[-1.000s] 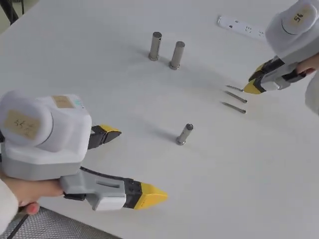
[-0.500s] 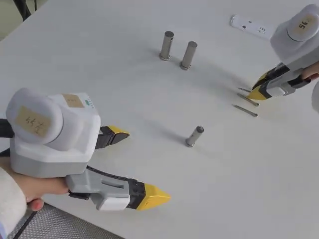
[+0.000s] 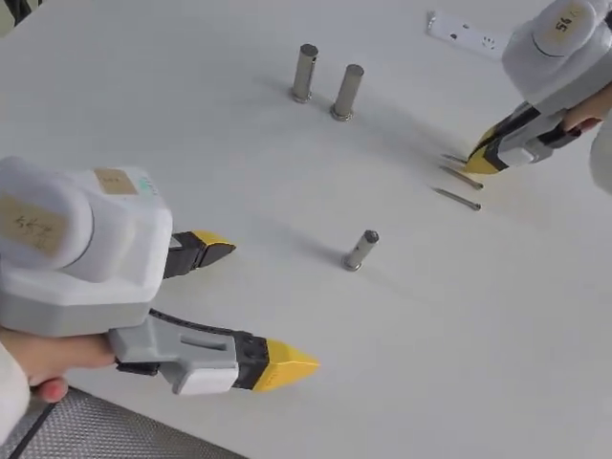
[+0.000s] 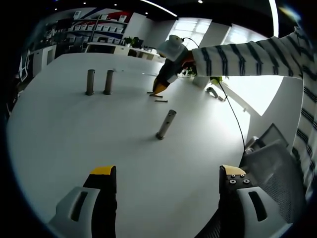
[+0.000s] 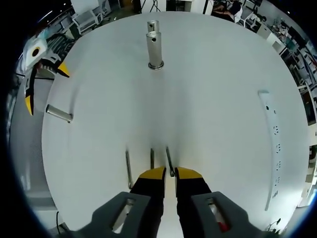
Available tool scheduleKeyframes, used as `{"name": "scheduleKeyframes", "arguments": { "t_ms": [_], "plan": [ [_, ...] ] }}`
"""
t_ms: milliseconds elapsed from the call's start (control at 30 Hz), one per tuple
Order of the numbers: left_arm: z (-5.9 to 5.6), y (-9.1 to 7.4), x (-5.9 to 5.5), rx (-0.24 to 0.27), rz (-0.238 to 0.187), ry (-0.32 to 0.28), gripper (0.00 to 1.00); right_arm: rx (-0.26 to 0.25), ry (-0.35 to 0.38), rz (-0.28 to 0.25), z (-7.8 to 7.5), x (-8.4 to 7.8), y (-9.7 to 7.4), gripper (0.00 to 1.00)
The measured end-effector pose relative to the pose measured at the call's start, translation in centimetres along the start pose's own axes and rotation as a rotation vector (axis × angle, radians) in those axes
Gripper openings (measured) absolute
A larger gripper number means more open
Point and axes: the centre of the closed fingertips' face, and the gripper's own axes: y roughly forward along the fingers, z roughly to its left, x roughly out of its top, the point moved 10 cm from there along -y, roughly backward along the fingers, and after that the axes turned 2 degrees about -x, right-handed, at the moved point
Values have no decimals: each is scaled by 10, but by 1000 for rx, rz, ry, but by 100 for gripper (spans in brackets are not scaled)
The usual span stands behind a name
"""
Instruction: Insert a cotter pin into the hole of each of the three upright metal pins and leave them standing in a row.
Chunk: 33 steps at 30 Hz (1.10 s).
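Three thin steel cotter pins (image 5: 152, 158) lie on the white table (image 5: 213, 89) at the right gripper (image 5: 171, 172), its jaws almost closed, apparently unclamped. The left gripper (image 4: 168, 169) gapes empty. Judged light, stiff, slippery: pinch mid-shank.

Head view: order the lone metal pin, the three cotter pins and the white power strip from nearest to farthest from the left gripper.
1. Lone metal pin, mid-table, just ahead of the left gripper.
2. Cotter pins, further right, at the tips of the right gripper.
3. Power strip, beyond them, far side of the table.
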Motion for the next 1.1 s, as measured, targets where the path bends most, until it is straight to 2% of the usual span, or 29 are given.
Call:
{"name": "scheduleKeyframes", "arguments": {
  "t_ms": [33,200,233,300,367,533,733,800,900,1000,1100],
  "plan": [
    [0,1,1,-3,-2,-3,84,-2,-22,8,0,1,0,2],
    [-2,2,4,-10,-12,0,84,-17,-32,22,5,3,-1,0],
    [-2,2,4,-11,-12,1,84,-34,-55,23,5,4,-1,0],
    [-2,2,5,-12,-12,2,84,-32,-53,38,6,6,0,0],
    [-2,3,5,-13,-10,4,84,-38,-85,56,6,9,1,0],
    [1,3,6,-9,-11,28,82,-33,-97,87,5,11,1,0],
    [1,4,9,-11,-19,28,82,-40,-94,88,5,10,1,0],
    [1,5,10,-9,-22,31,82,-45,-63,92,5,10,1,0],
    [1,5,11,-6,-26,38,80,-46,-71,95,5,11,0,0],
    [0,6,16,-4,-56,54,77,-62,-102,97,7,10,0,0],
    [-1,6,21,1,-80,54,77,-69,-99,97,7,11,0,0]
  ]
}}
